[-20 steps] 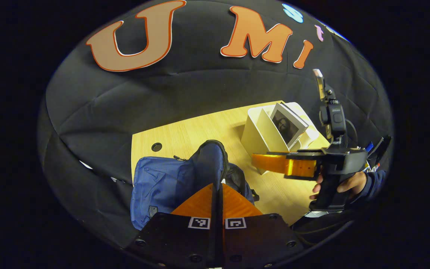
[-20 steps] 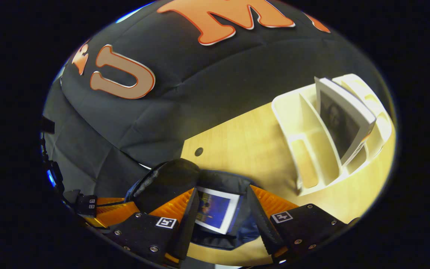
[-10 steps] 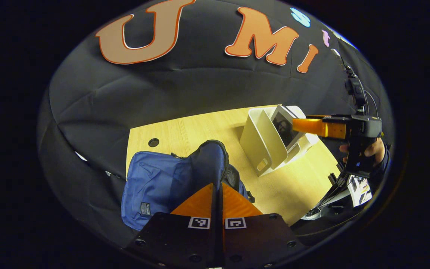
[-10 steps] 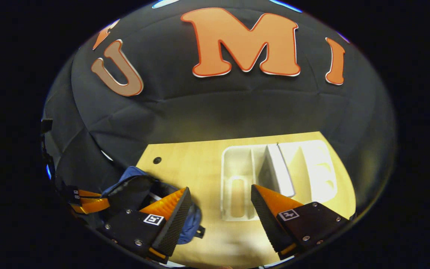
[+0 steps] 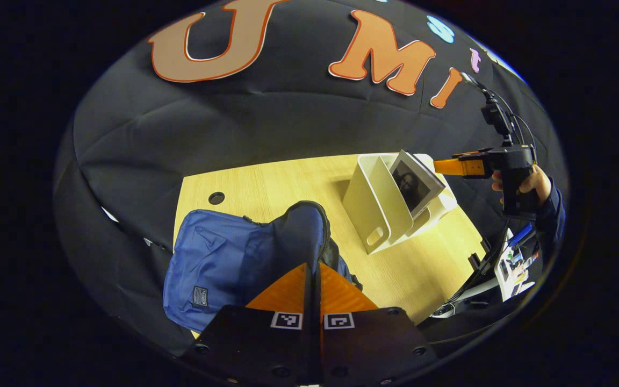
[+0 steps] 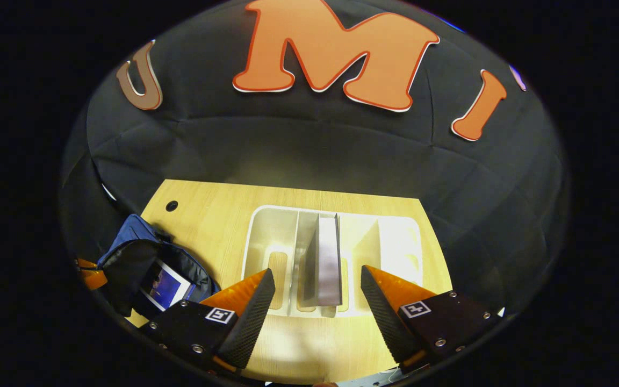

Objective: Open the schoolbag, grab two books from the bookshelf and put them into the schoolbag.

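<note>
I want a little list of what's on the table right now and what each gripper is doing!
table: light wood
schoolbag: blue, open, lying at the table's left end
book in bag: one, blue cover, seen through the opening
bookshelf: white, with dividers
book on shelf: one, standing in a middle slot
left gripper: jaws shut, at the bag's raised flap
right gripper: jaws open, holding nothing, above the shelf book
</note>
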Action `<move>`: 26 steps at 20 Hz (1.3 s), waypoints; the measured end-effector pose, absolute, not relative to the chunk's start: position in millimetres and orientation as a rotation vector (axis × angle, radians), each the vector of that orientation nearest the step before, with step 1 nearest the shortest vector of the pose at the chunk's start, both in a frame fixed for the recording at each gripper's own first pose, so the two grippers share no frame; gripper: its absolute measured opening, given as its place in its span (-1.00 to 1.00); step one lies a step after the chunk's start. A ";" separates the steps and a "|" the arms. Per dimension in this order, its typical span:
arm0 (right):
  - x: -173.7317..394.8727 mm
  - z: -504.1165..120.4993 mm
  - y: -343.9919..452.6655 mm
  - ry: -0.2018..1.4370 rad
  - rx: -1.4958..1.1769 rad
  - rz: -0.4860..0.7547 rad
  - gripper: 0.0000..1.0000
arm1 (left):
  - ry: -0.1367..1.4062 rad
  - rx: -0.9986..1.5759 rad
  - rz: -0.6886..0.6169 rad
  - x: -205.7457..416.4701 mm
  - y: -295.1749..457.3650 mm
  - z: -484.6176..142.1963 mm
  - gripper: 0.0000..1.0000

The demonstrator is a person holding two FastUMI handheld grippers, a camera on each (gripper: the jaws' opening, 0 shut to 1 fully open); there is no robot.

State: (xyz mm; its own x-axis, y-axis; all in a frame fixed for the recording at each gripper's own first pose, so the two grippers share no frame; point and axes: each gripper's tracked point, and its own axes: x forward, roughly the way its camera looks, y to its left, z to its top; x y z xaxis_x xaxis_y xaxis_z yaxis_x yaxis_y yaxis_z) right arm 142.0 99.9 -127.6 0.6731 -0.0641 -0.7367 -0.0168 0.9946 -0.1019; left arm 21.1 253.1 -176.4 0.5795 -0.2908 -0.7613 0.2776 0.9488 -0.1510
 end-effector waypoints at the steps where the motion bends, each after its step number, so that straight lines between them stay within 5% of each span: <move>1: 146.3 -131.1 97.4 0.855 -0.103 -0.019 0.92 | 0.893 -0.020 -0.333 22.1 252.4 -176.7 -0.99; 8: 180.8 -164.9 80.0 1.008 -0.106 -0.014 0.89 | 0.894 -0.051 -0.320 20.2 257.4 -185.1 -0.99; 15: 187.7 -191.9 78.9 1.110 -0.118 -0.013 0.36 | 0.897 -0.077 -0.311 14.1 258.5 -189.5 -0.99; 17: 188.1 -195.3 82.6 1.128 -0.101 -0.011 -0.07 | 0.899 -0.081 -0.308 13.8 259.6 -191.1 -0.99; 26: 177.5 -195.4 86.7 1.223 -0.005 0.004 -0.46 | 0.911 -0.094 -0.317 14.0 254.4 -197.7 -0.99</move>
